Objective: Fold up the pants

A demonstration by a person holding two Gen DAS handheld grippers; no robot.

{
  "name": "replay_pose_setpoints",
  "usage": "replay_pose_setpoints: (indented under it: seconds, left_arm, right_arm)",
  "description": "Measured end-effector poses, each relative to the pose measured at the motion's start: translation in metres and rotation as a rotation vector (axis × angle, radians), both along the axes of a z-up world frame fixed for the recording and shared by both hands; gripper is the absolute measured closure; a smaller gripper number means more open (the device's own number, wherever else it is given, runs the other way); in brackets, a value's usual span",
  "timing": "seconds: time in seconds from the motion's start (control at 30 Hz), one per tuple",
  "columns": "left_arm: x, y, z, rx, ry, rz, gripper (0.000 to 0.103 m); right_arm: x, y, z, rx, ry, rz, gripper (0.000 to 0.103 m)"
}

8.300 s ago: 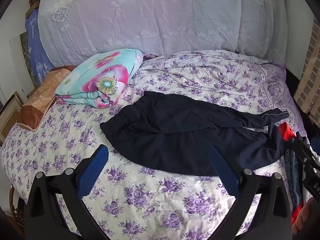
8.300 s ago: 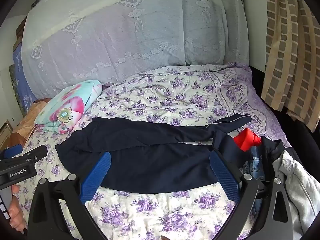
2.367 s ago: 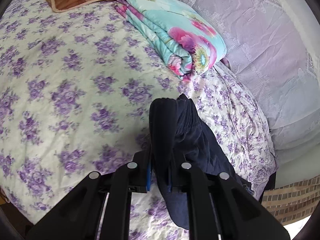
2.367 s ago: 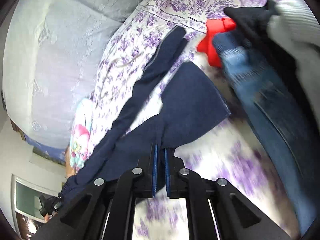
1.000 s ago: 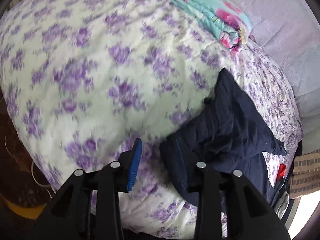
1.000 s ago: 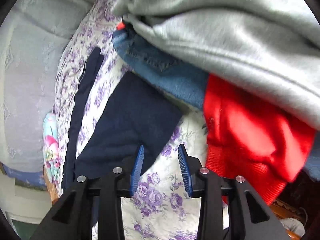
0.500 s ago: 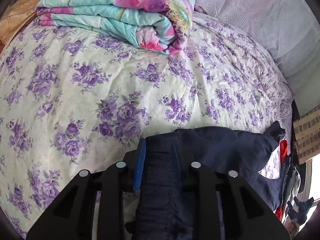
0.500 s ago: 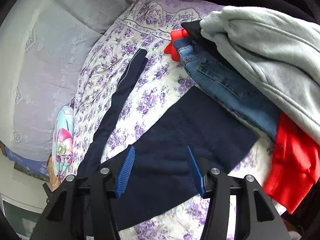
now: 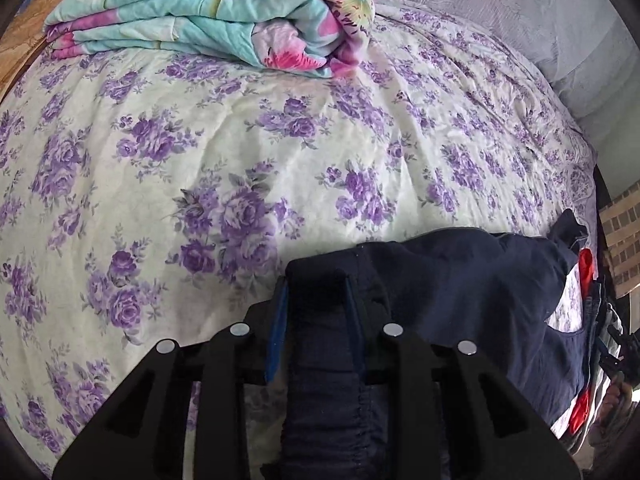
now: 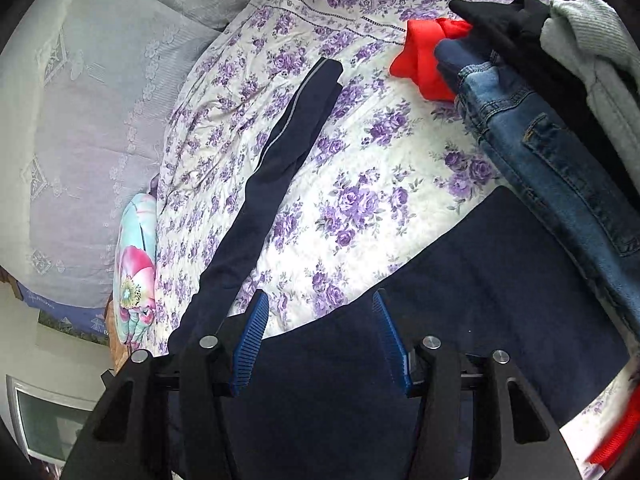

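Observation:
Dark navy pants [image 9: 460, 280] lie spread on the flowered bedspread [image 9: 200, 160]. My left gripper [image 9: 316, 280] is shut on a bunched fold of their elastic waistband, which fills the gap between the blue pads. In the right wrist view one leg [image 10: 280, 140] stretches away to the far side of the bed and the other leg [image 10: 480, 280] lies flat right below the camera. My right gripper [image 10: 320, 296] hovers open over that near leg's edge; its pads stand well apart and do not press the fabric.
A folded turquoise floral blanket [image 9: 224, 12] lies at the head of the bed. A heap of clothes with blue jeans [image 10: 540, 140], a red garment [image 10: 424, 64] and a grey sweater [image 10: 592, 32] crowds the foot end. A lilac lace cover [image 10: 80, 120] backs the bed.
My left gripper swung round to face the blanket and closed on the waistband. My right gripper opened wider and drew back from the clothes heap to the near leg.

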State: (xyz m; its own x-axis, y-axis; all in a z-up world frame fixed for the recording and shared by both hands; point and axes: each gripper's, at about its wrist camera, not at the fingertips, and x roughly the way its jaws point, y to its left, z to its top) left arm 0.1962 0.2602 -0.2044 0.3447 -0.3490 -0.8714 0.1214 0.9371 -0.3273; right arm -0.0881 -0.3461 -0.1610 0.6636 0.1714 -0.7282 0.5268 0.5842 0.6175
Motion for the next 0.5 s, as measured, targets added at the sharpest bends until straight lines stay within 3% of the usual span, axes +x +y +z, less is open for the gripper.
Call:
replay_pose_setpoints:
  seconds: [0.1,0.2,0.37,0.4,0.5]
  left_arm:
    - [0.006,0.003,-0.008,-0.034,0.013,0.015,0.076]
    - [0.003,0.011,-0.005,-0.027,0.008,0.045,0.06]
    - [0.005,0.005,-0.008,-0.053,0.016,0.025,0.059]
    - [0.006,-0.002,-0.008,-0.048,0.022,-0.002,0.061]
    - [-0.002,-0.021,0.002,0.07,-0.045,-0.063,0.068]
  right_arm:
    - [0.005,0.001,0.001,-0.001,-0.004,0.007,0.049]
    - [0.005,-0.002,0.003,-0.006,-0.009,0.005,0.049]
    - [0.003,-0.006,0.0,0.015,-0.015,-0.014,0.049]
    - [0.003,-0.006,0.0,0.013,-0.013,-0.014,0.049]
    - [0.003,-0.006,0.003,-0.012,-0.021,-0.011,0.049]
